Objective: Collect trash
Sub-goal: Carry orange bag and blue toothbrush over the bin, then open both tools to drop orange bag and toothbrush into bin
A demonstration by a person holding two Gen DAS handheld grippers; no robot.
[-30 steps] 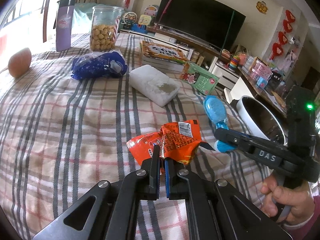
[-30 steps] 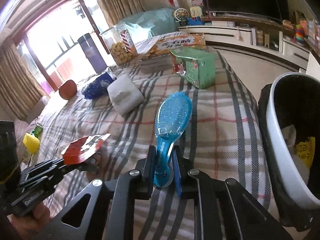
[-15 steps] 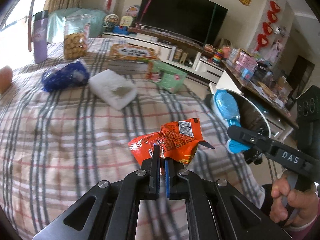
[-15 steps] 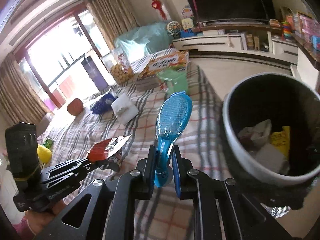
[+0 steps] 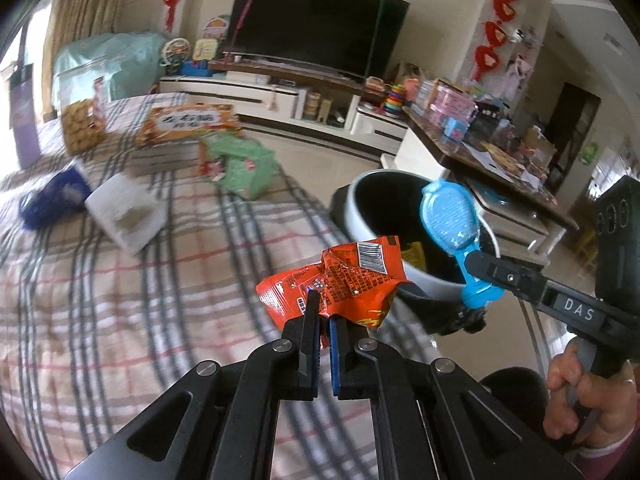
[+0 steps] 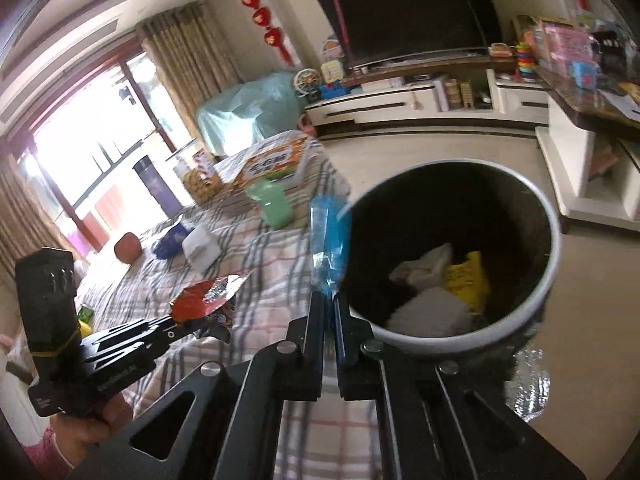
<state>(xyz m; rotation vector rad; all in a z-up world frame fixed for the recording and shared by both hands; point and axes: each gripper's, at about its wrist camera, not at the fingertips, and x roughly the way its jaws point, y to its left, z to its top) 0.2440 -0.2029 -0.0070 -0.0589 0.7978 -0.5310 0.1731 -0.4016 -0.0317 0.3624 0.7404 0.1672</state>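
My left gripper (image 5: 324, 308) is shut on a crumpled orange snack wrapper (image 5: 352, 276) and holds it in the air near the table's edge, close to the bin (image 5: 360, 208). My right gripper (image 6: 330, 300) is shut on a blue plastic blister pack (image 6: 330, 240), held beside the bin's rim (image 6: 554, 248). The bin is white outside and black inside, with white and yellow trash (image 6: 468, 280) in it. The right gripper and blue pack (image 5: 448, 216) show over the bin in the left wrist view. The left gripper with the wrapper (image 6: 204, 300) shows at left in the right wrist view.
On the plaid tablecloth (image 5: 120, 280) lie a white packet (image 5: 128, 216), a blue bag (image 5: 52, 200), a green box (image 5: 240, 168), an orange box (image 5: 188, 124) and a biscuit jar (image 5: 82, 120). A TV cabinet (image 6: 400, 104) stands behind.
Both grippers have lifted off the table and swung right toward the bin, each keeping its item. The blue pack now hangs at the bin's rim.
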